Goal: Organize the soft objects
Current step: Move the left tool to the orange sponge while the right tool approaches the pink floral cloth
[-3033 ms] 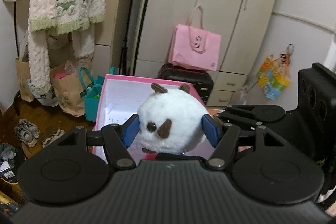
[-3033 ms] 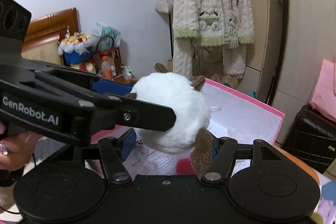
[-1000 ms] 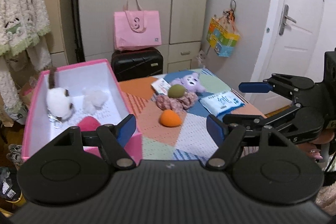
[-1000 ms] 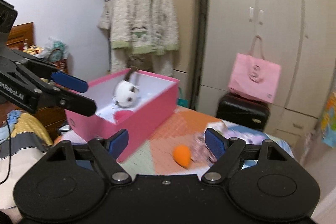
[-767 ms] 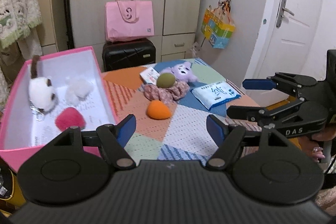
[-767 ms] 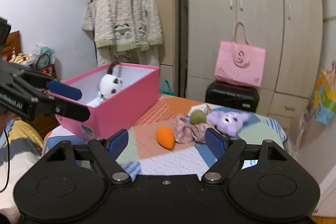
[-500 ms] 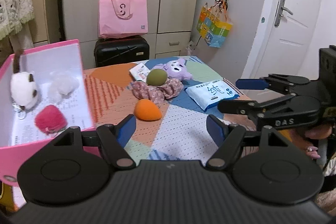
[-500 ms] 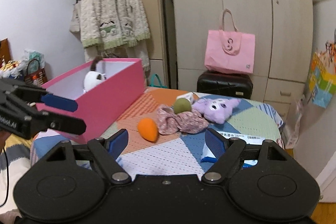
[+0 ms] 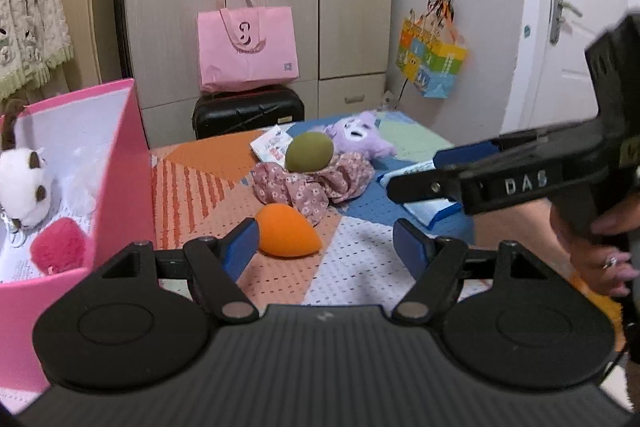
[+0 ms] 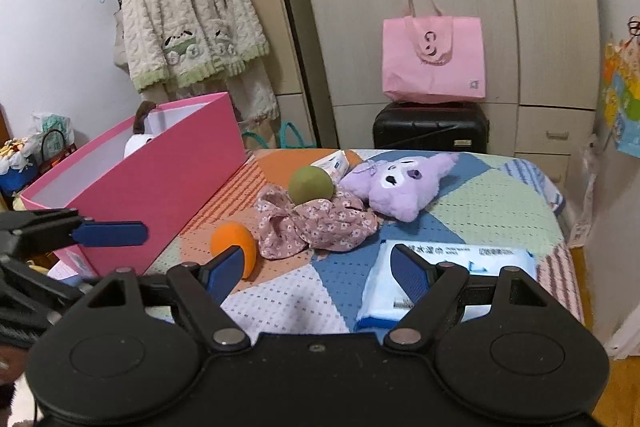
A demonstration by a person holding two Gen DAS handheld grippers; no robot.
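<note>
Looking forward from the left wrist, the left gripper [image 9: 326, 241] hangs with its blue-padded jaws apart and nothing between them, over a patchwork table cover [image 9: 360, 267]. Just past the left pad lies an orange teardrop sponge [image 9: 289, 231]. Behind it sits a crumpled floral cloth [image 9: 312, 183] with an olive-green ball [image 9: 309, 151] resting on it, and a purple plush toy [image 9: 360, 135] just beyond. At the left stands an open pink box [image 9: 124, 163] holding a white plush [image 9: 24, 183] with brown patches and a fuzzy pink ball [image 9: 60, 245]. At the right, the right gripper [image 9: 444, 171] reaches in from the side, held by a hand [image 9: 600, 247]; its jaws stand wide and empty.

From the right wrist, the right gripper [image 10: 312, 267] shows wide-open jaws with nothing held. The orange sponge [image 10: 234, 247] sits just behind its left pad. The floral cloth [image 10: 316, 223], green ball [image 10: 311, 185] and purple plush [image 10: 400, 183] lie in the middle of the table. A white wipes packet [image 10: 460, 263] lies at the right, partly behind the right pad. The pink box [image 10: 160, 183] stands at the left, with the left gripper's blue pad [image 10: 108, 233] in front of it.
</note>
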